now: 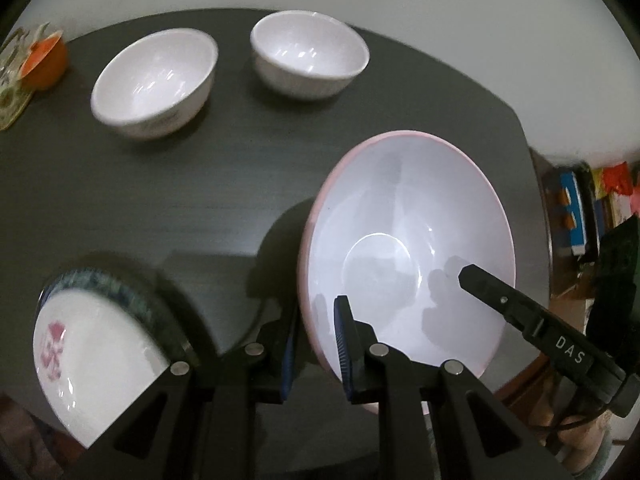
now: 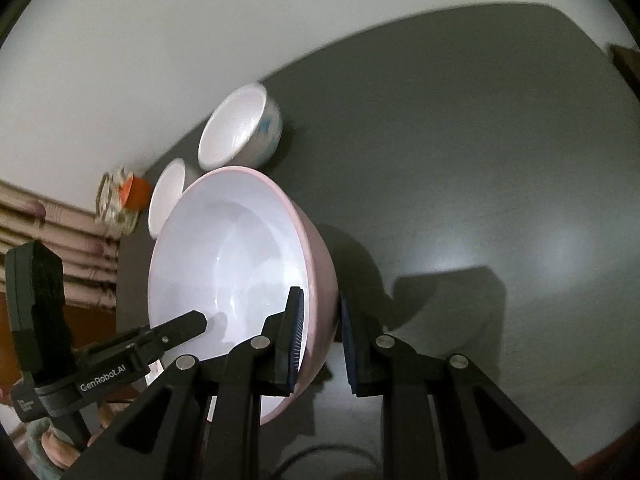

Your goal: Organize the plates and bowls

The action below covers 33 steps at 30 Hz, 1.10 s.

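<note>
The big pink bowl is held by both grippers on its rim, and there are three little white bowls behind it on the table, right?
Not quite: only two small white bowls sit behind the pink bowl, as the left wrist view shows. The left gripper and right gripper do both clamp its rim.

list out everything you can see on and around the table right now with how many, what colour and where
large bowl: 1, pink outside, white inside, held by its rim on opposite sides
small bowls: 2, white, far side of table
plate: 1, white, dark patterned rim, red motif, near left edge
orange cup: 1, far left corner
table: 1, dark grey
left hand-held gripper: 1, black, shut on the bowl's rim
right hand-held gripper: 1, black, shut on the opposite rim
</note>
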Motion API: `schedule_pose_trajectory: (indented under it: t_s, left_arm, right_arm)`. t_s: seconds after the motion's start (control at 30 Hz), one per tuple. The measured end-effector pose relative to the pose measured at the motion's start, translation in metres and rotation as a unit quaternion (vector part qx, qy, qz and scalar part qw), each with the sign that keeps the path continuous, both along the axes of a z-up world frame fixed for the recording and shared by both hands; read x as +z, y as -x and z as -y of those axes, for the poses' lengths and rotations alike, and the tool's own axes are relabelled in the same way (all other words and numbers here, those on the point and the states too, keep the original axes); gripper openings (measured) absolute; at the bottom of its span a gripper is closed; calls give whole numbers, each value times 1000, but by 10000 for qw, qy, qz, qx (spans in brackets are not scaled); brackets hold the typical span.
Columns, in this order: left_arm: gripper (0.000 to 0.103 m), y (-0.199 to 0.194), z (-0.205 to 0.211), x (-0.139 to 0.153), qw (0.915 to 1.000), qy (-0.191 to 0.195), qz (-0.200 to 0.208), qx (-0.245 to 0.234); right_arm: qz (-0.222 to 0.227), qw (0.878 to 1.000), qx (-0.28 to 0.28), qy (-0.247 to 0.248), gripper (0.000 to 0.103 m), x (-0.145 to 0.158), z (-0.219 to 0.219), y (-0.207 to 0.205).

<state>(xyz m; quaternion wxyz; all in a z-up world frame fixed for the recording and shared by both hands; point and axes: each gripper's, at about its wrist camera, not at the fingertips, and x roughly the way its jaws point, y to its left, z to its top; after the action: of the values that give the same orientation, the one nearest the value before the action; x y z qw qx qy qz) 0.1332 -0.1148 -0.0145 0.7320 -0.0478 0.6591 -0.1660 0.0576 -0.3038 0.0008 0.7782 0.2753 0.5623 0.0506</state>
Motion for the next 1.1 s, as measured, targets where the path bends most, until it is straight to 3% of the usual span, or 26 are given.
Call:
schedule_pose_trajectory:
  t_s: [0.37,1.1]
  left_arm:
    - [18,48,-33,-21,10000,58,-68,-9]
    - [18,55,-26,-36,9999,74,-90,-113]
  right_arm:
    - [-259,9994,206,107,20,-17,-39,53]
    - [-319,9991,185,190,22,-30,-49,65]
